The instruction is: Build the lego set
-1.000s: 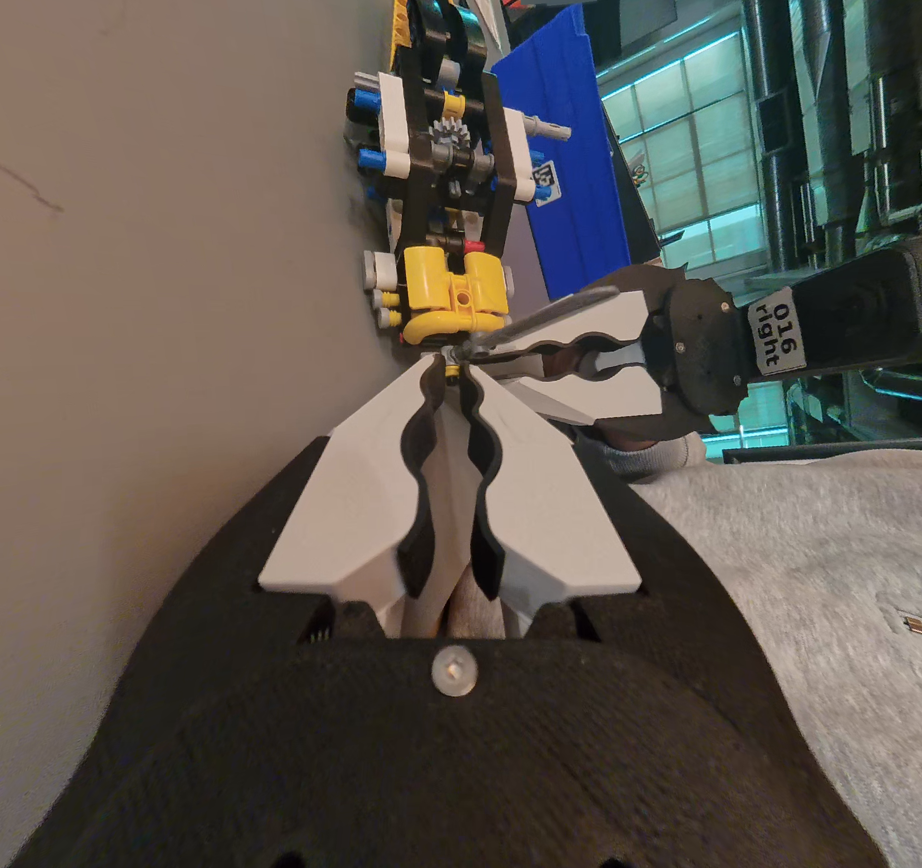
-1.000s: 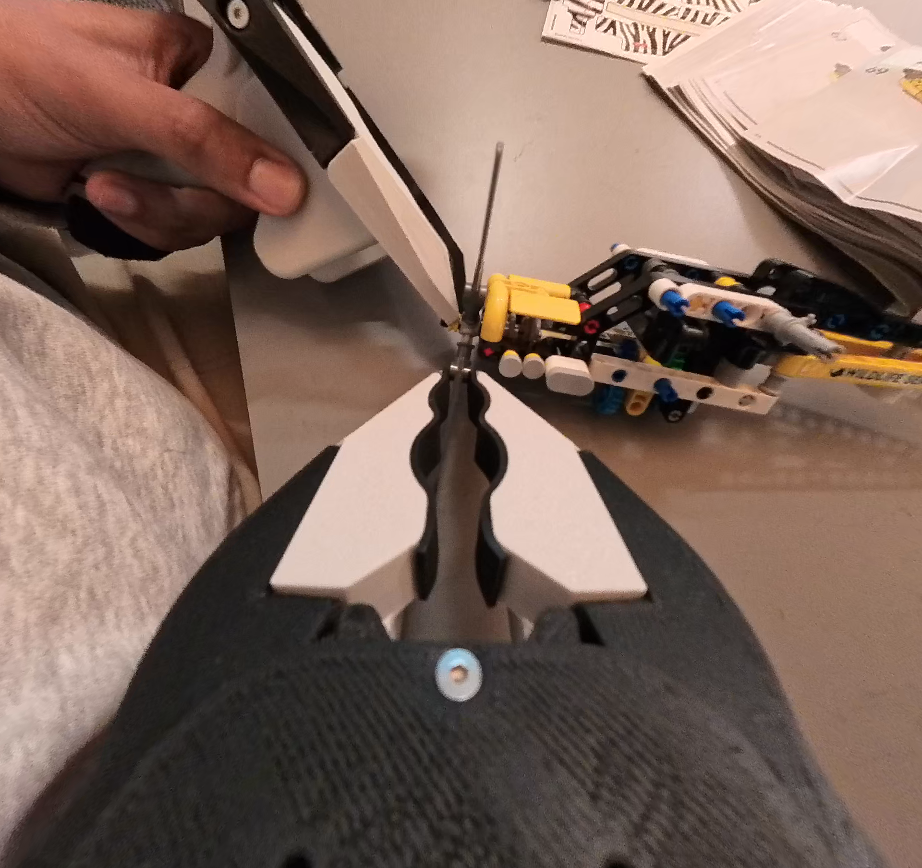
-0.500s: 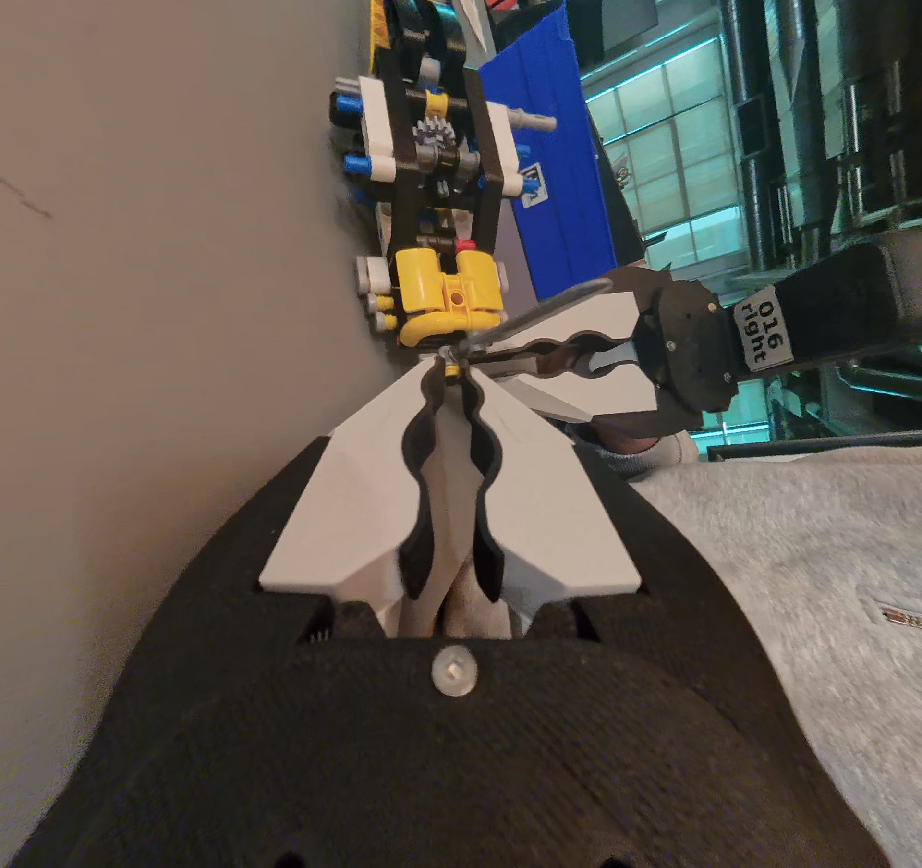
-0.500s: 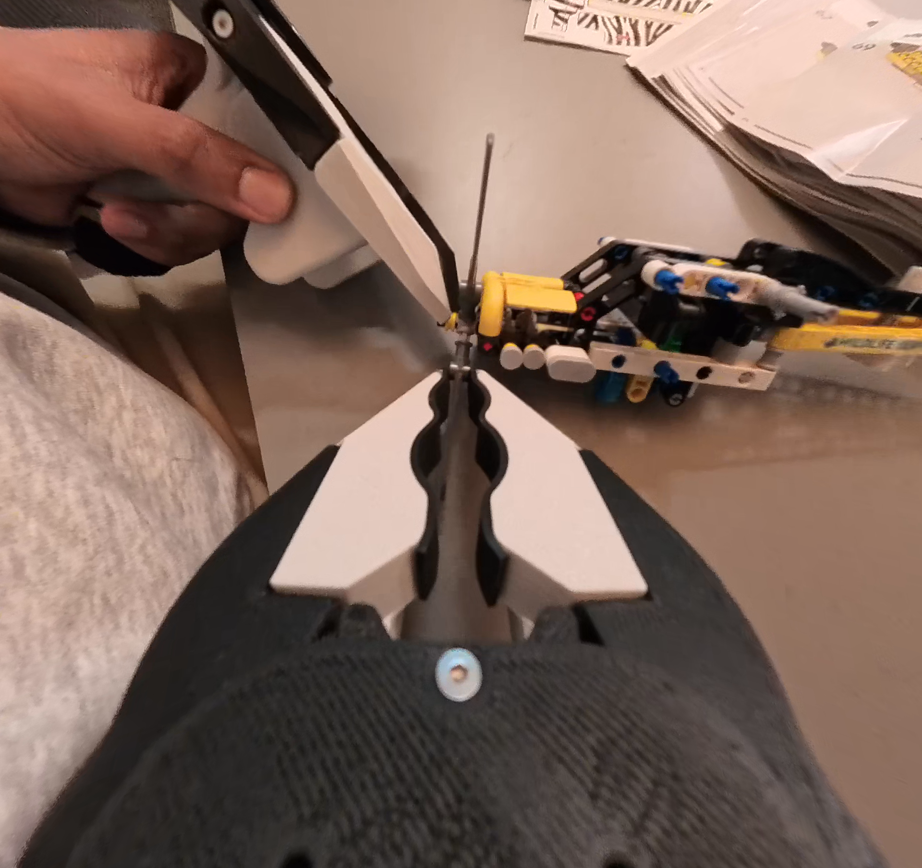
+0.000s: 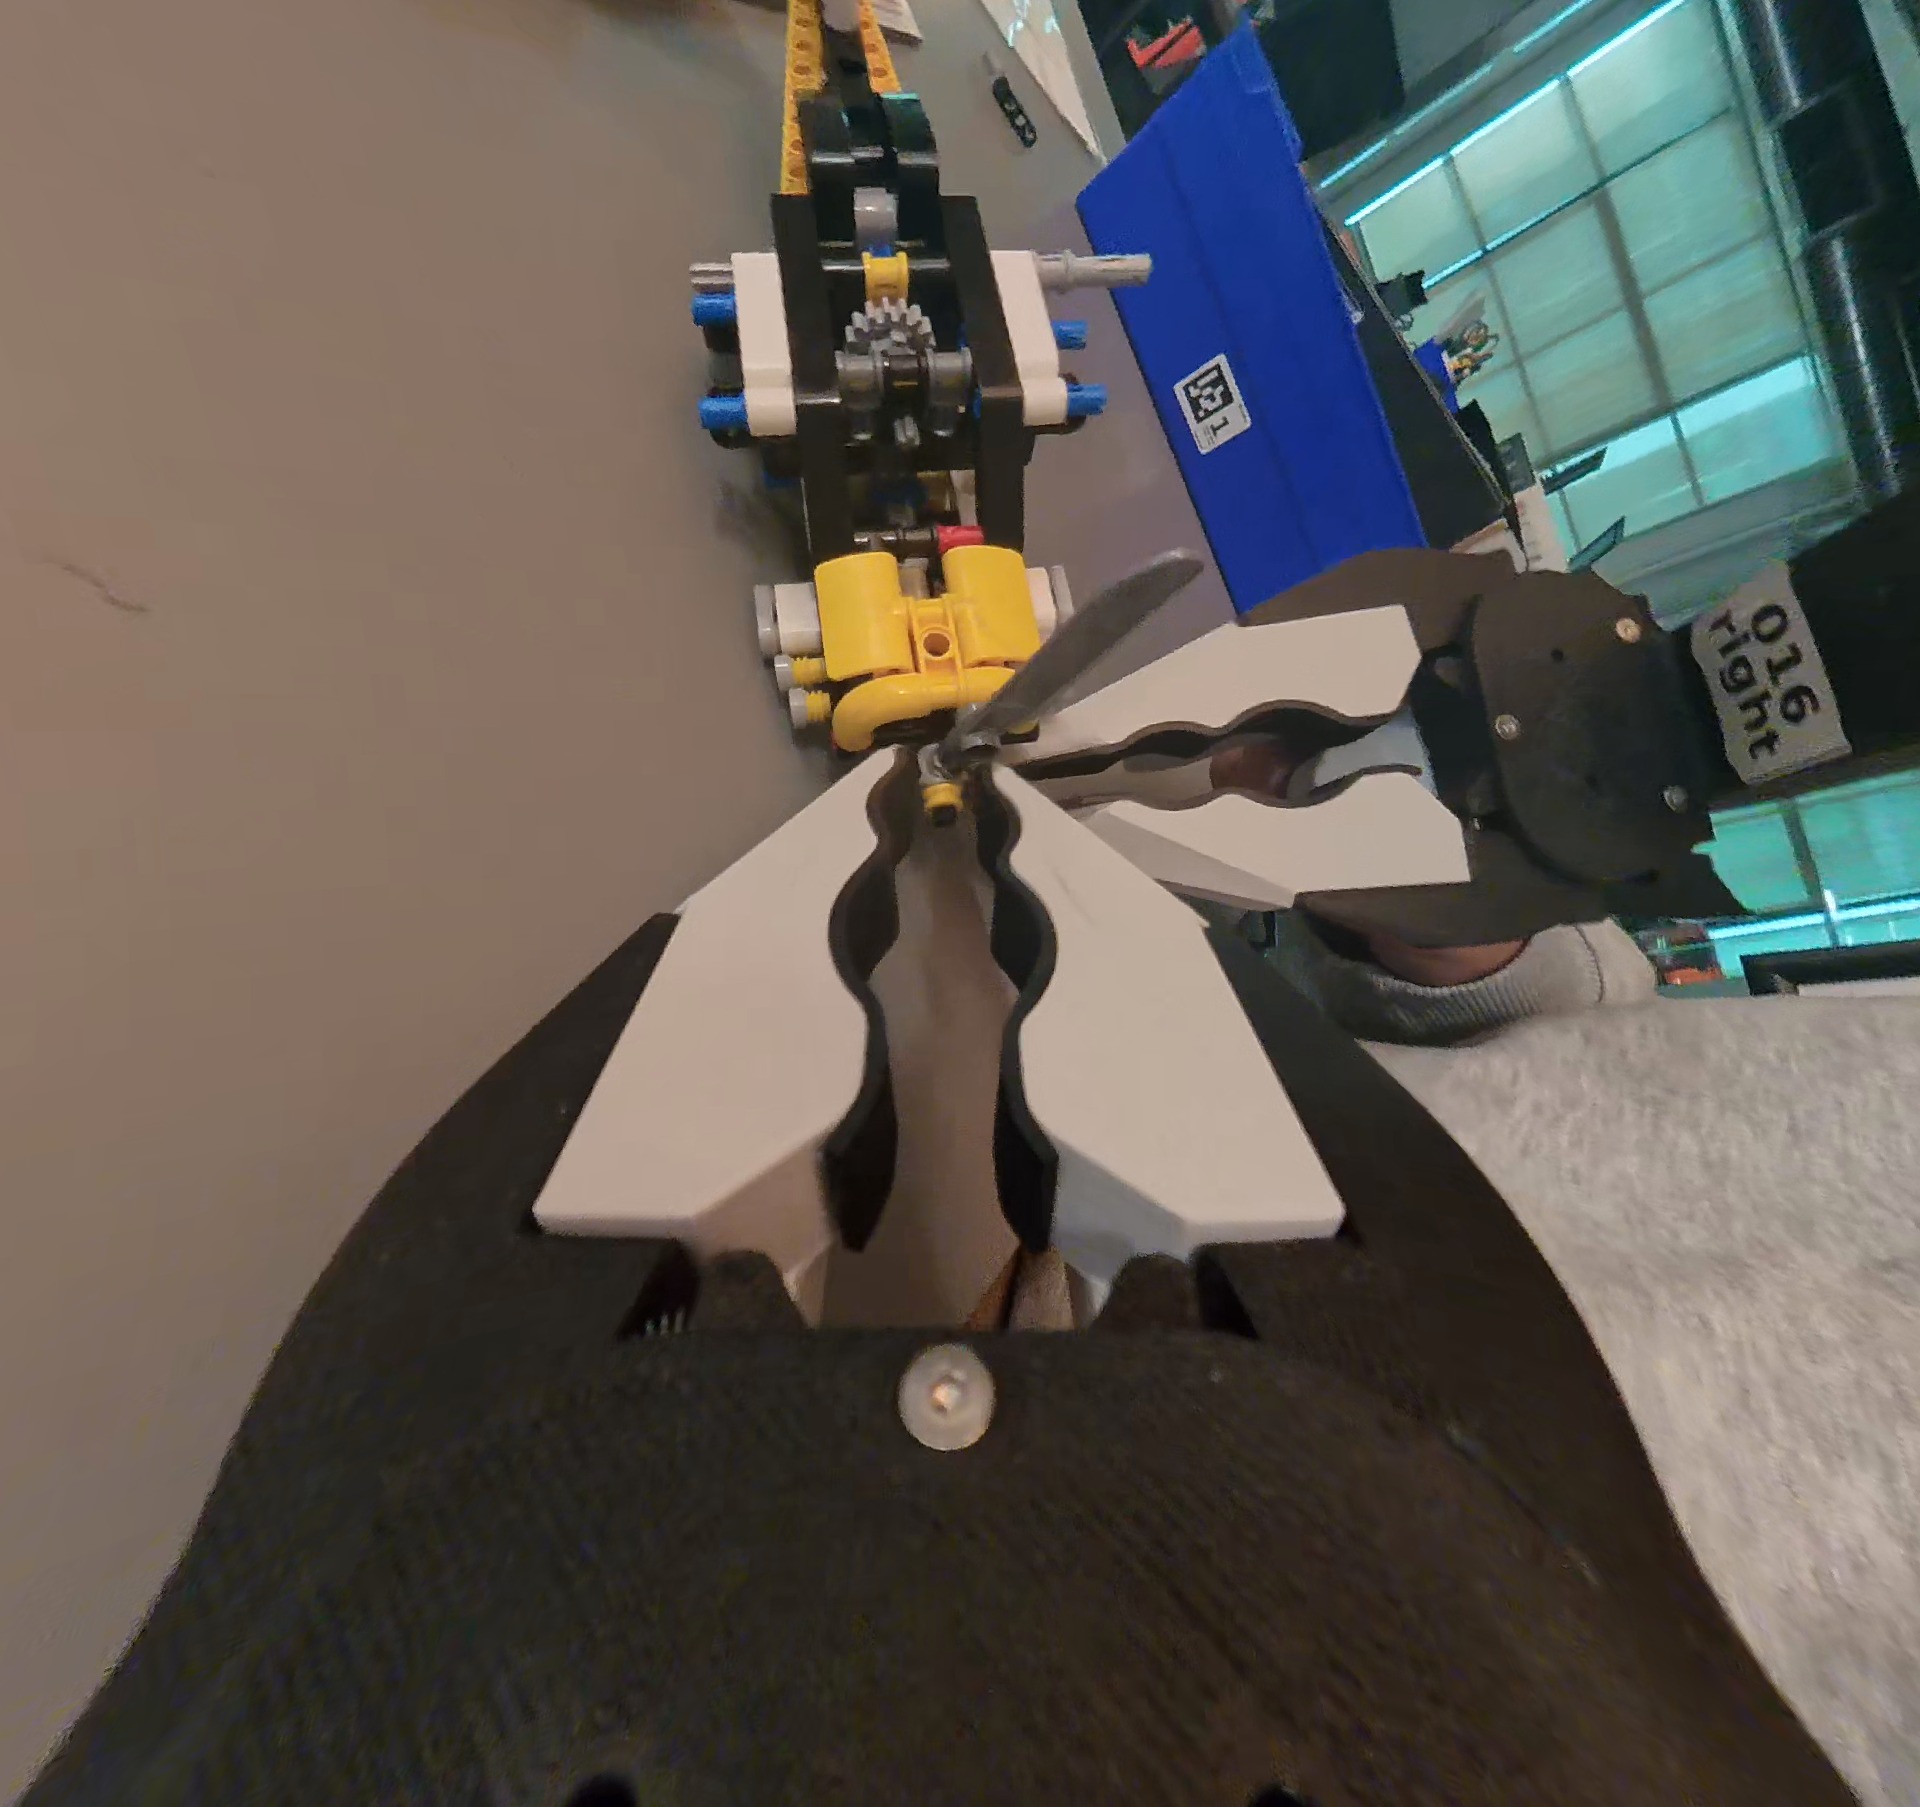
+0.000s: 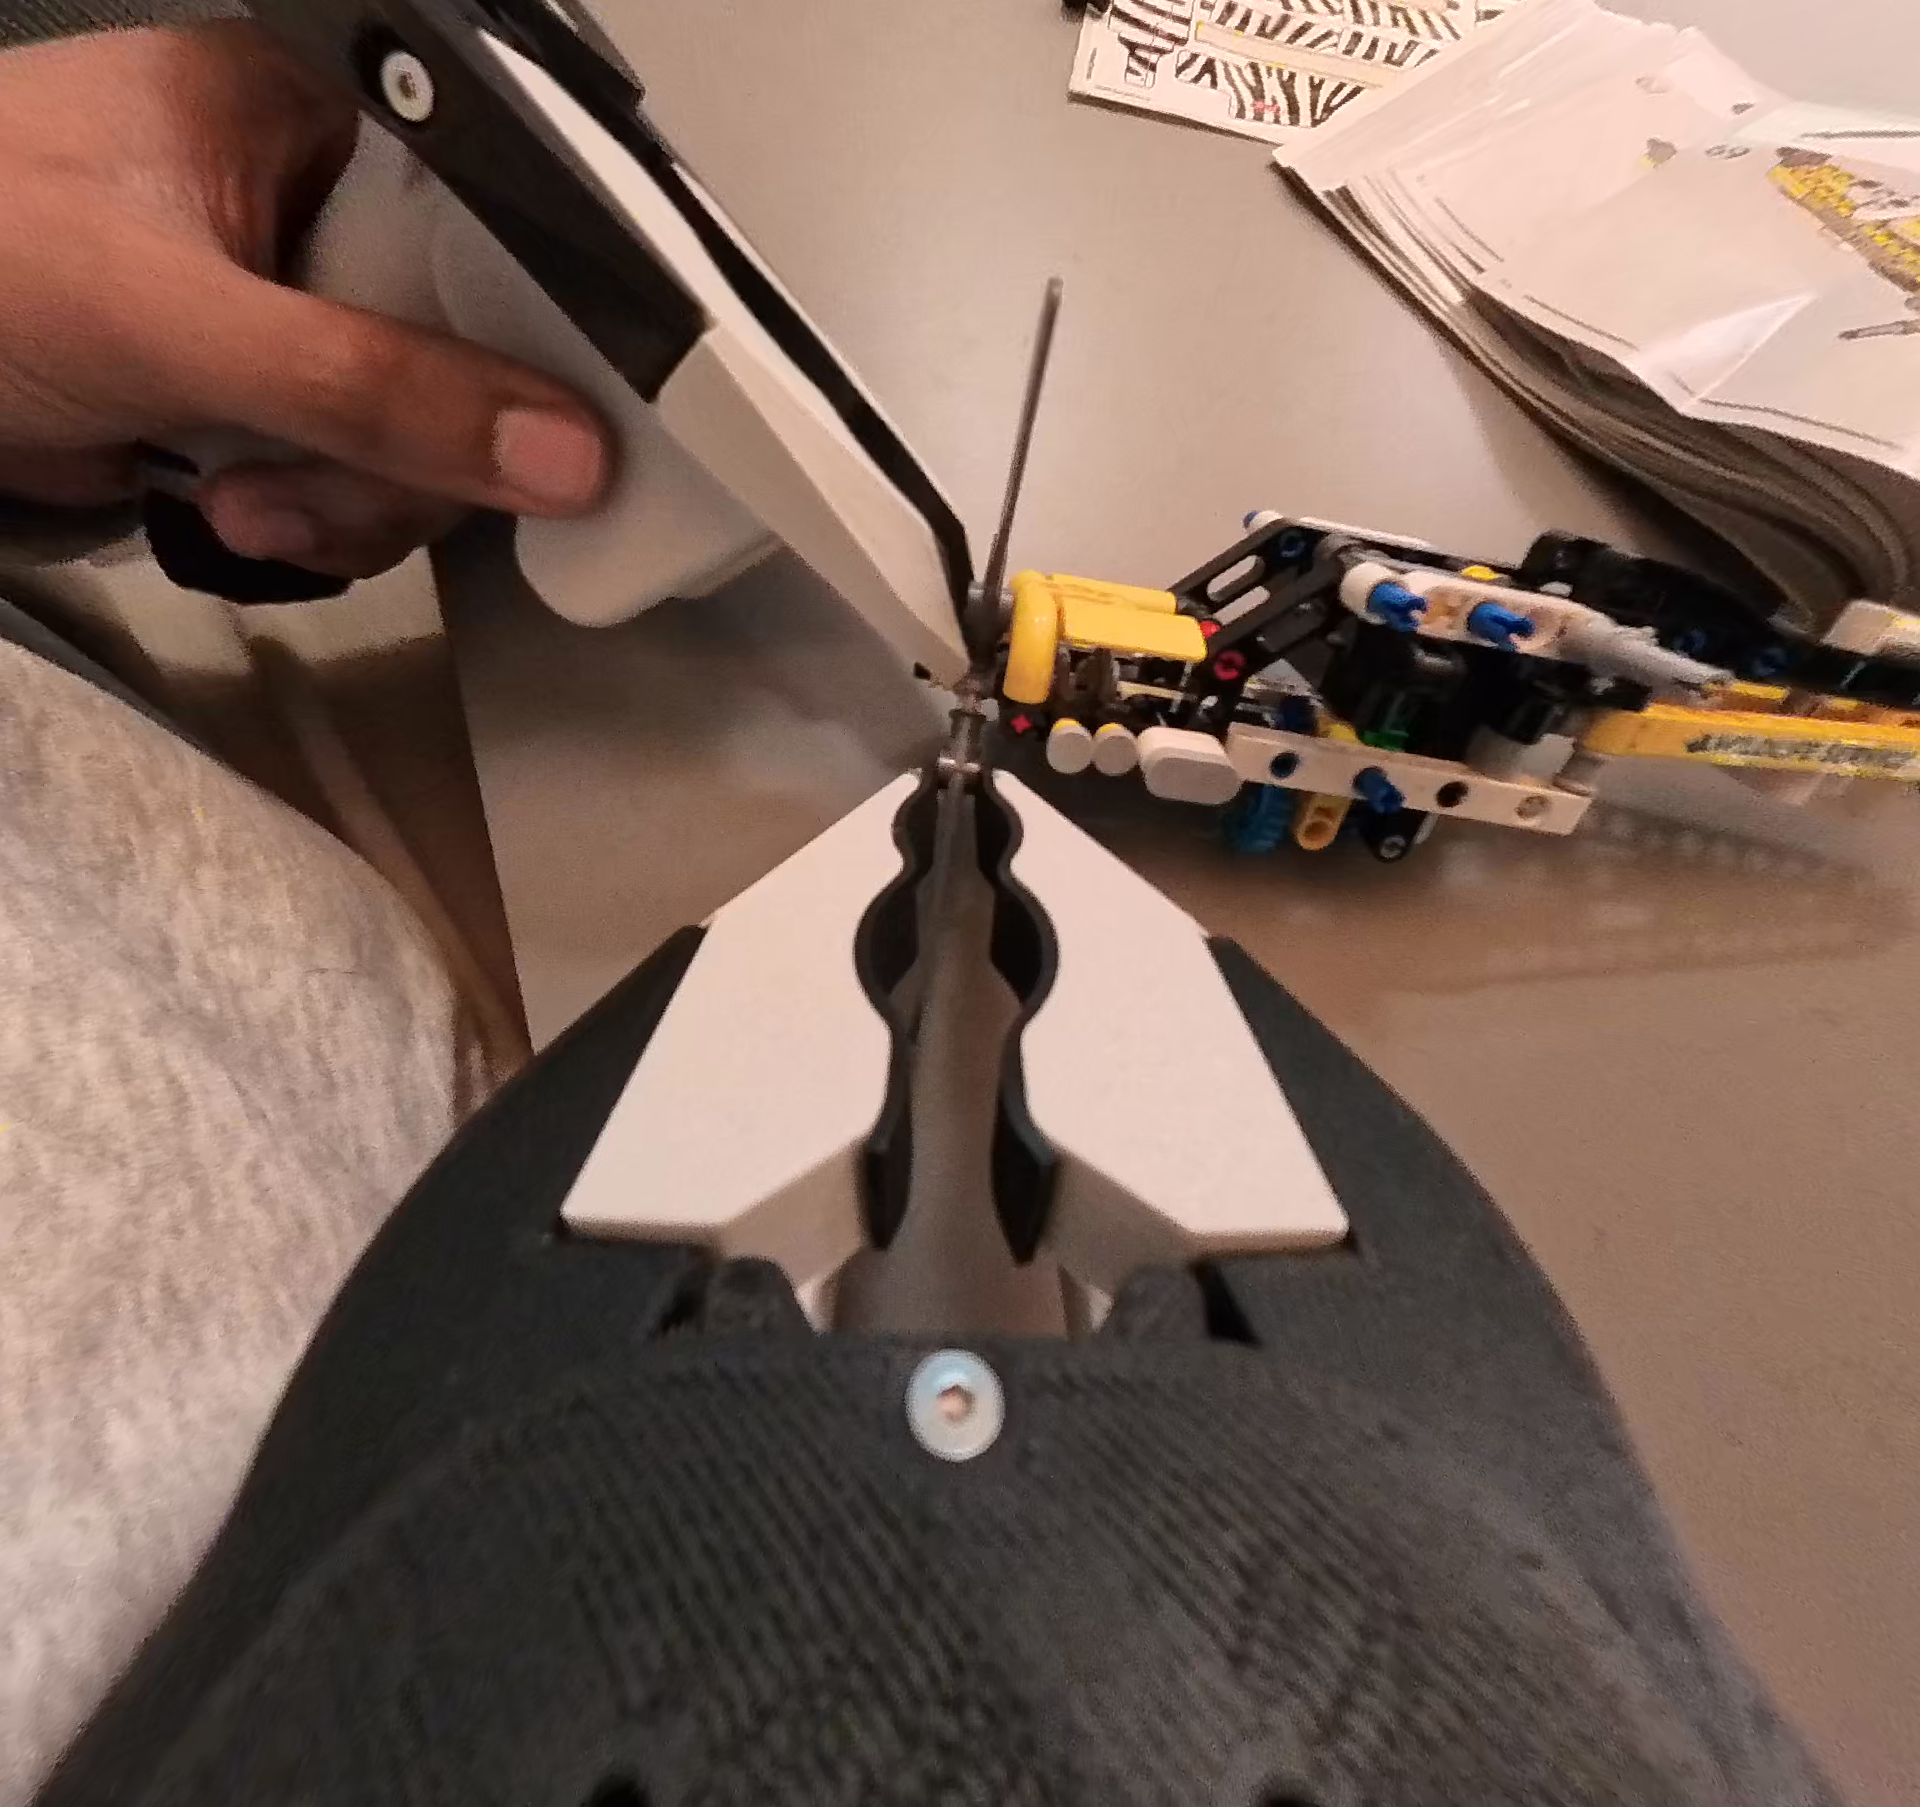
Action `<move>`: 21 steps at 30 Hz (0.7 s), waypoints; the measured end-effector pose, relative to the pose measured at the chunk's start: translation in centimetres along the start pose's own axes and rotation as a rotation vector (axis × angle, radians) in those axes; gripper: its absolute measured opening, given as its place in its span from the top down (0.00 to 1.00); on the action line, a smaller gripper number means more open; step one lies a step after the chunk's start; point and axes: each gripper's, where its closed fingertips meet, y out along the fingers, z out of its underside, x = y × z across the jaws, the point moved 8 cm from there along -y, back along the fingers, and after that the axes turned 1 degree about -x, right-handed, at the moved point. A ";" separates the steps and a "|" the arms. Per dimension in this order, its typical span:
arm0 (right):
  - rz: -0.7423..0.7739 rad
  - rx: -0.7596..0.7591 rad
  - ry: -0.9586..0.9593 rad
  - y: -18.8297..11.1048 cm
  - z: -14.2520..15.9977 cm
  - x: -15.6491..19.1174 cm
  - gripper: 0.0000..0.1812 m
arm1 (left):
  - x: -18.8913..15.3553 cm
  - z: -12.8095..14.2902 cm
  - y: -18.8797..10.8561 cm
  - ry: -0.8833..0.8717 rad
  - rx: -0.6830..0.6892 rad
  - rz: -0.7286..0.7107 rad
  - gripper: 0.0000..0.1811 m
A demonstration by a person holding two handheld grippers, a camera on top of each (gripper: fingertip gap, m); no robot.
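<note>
The Lego model (image 5: 894, 407), a black, white and yellow Technic frame with a yellow nose block, lies on the grey table (image 5: 312, 510). It also shows in the right wrist view (image 6: 1351, 687). My left gripper (image 5: 940, 786) is shut on a small yellow pin (image 5: 940, 801) at the hub of a grey propeller (image 5: 1091, 635), right at the model's nose. My right gripper (image 6: 961, 786) is shut on the lower blade of the propeller (image 6: 1023, 427), whose other blade points up. The two grippers meet tip to tip; the right gripper (image 5: 1247, 749) comes in from the right in the left wrist view.
A blue bin (image 5: 1247, 323) stands beyond the model. A striped sticker sheet (image 6: 1309, 22) and a thick instruction booklet (image 6: 1662, 282) lie at the back right. A hand (image 6: 208, 355) holds the left gripper. A grey sleeve (image 6: 156, 1030) is close on the left. My left and right fingertips are right by each other.
Both grippers stay shut at the model's nose. The upper propeller blade has tilted steeper in the left wrist view, and that view now shows more of the model's far yellow end.
</note>
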 end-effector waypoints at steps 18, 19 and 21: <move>0.038 -0.023 -0.010 0.3 0.0 0.5 0.97 | 0.6 0.5 0.1 -0.096 -0.033 0.013 0.96; 0.038 -0.022 -0.009 0.4 0.0 0.5 0.97 | 0.6 0.5 0.1 -0.103 -0.032 0.015 0.96; 0.040 -0.018 -0.011 0.4 0.0 0.6 0.97 | 0.6 0.6 0.1 -0.119 -0.030 0.018 0.95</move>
